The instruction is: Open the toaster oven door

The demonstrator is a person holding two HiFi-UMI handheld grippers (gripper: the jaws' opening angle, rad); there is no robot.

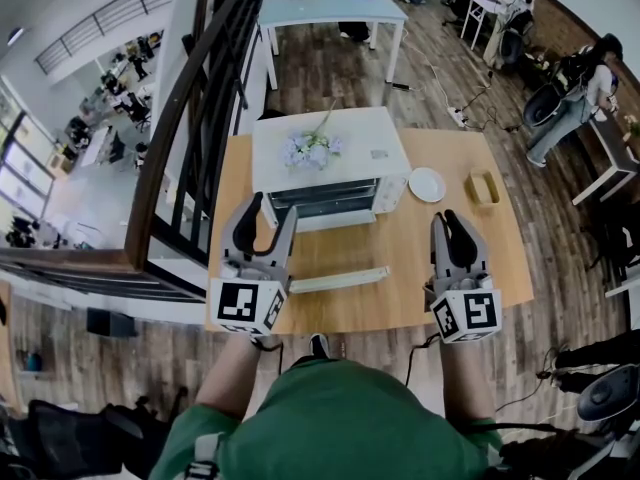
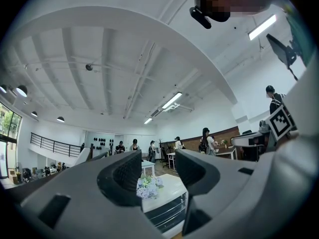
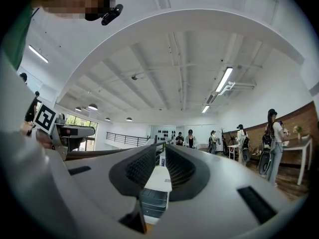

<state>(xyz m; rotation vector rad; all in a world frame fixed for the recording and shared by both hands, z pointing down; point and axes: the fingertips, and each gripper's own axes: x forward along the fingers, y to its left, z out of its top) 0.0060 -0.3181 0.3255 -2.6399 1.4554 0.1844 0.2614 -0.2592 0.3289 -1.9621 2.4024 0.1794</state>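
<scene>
1. Head view: a white toaster oven (image 1: 335,158) stands at the back middle of a wooden table (image 1: 505,278), its dark glass front facing the person.
2. A bunch of pale flowers (image 1: 312,148) lies on the oven's top.
3. A pale narrow strip (image 1: 340,280) lies in front of the oven, apart from its front. Whether it is the edge of the lowered door cannot be told.
4. A white plate (image 1: 427,184) sits just right of the oven, and a small wooden tray (image 1: 483,189) lies near it, further right.
5. The left gripper (image 1: 273,211) is held over the table's near left part, pointing at the oven's left front corner. It touches nothing.
6. The right gripper (image 1: 450,218) is held over the near right part, short of the plate and well apart from the oven.
7. Left gripper view: the left gripper's (image 2: 158,171) fingers stand well apart with nothing between them. The flowers (image 2: 148,187) and the oven (image 2: 172,203) show through the gap, some way off.
8. Right gripper view: the right gripper's (image 3: 161,166) fingers are close but not together. A narrow gap remains and nothing is gripped. The oven (image 3: 154,199) shows through it.
9. Several people stand in the room behind, near a white table (image 1: 330,10).
</scene>
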